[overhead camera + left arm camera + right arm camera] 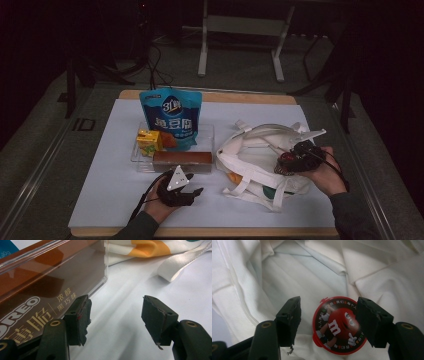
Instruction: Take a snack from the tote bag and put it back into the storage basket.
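Snacks are being packed from the clear tray [136, 159] into the white tote bag [260, 165], and the work is judged to be partly done.

Nearest, the left tool [187, 191] is being held low over the surface [110, 195], just in front of the brown Oreo box [182, 160]. In the left gripper view its jaws are standing well apart with nothing between them, the Oreo box [47, 285] lying just beside the left jaw and not yet being gripped.

To the right, the right tool [292, 160] is being held over the mouth of the tote bag. In the right gripper view its jaws are spread wide, and the round red M&M's tin [339, 326] is lying on the bag's cloth [287, 272] between and beyond them, apparently released; the pads are not pressing on it. So one item is judged to be in the bag.

Farther off, the yellow carton [149, 141] and the blue pouch [172, 117] are waiting in the tray, with the Oreo box, to be moved.

The bag's depth is being hidden by its folds, so other contents cannot be told, although an orange patch is showing at the near left edge. The far room is too dark to be made out.
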A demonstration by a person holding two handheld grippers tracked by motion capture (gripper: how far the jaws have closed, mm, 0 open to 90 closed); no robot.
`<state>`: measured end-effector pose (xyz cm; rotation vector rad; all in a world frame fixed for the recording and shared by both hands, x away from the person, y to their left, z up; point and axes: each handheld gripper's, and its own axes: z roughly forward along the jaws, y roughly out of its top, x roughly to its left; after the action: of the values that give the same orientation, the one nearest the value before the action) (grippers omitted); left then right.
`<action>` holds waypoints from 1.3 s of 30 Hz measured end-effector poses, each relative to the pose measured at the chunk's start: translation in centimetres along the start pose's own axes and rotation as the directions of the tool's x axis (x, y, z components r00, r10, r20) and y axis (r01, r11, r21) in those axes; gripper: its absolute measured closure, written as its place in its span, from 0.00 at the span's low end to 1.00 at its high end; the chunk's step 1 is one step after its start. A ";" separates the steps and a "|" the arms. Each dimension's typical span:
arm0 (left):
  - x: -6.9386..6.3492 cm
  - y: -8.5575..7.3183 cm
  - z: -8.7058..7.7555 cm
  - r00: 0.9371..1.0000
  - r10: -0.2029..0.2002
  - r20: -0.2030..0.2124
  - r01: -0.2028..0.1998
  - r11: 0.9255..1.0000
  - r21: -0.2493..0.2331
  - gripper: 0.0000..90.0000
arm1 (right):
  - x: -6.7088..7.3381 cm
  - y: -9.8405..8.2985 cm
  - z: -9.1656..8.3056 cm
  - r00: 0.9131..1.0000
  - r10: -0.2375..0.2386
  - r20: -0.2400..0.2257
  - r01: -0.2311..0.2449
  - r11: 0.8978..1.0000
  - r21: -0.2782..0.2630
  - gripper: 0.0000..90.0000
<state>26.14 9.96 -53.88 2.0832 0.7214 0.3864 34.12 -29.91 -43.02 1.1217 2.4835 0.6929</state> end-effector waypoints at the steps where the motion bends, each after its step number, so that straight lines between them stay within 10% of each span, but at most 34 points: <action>1: 0.0 0.0 0.0 1.000 0.000 0.000 0.000 1.000 0.000 0.44 | 0.0 0.0 0.1 1.000 -0.003 0.002 0.003 1.000 0.000 0.40; 39: 0.0 0.0 0.0 1.000 -0.002 0.002 0.002 1.000 0.001 0.44 | -1.9 -2.2 2.3 0.995 0.100 -0.027 -0.098 0.993 0.060 0.24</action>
<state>26.16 9.96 -53.89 2.0834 0.7227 0.3833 35.13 -31.91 -45.98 1.2721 2.5016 0.6728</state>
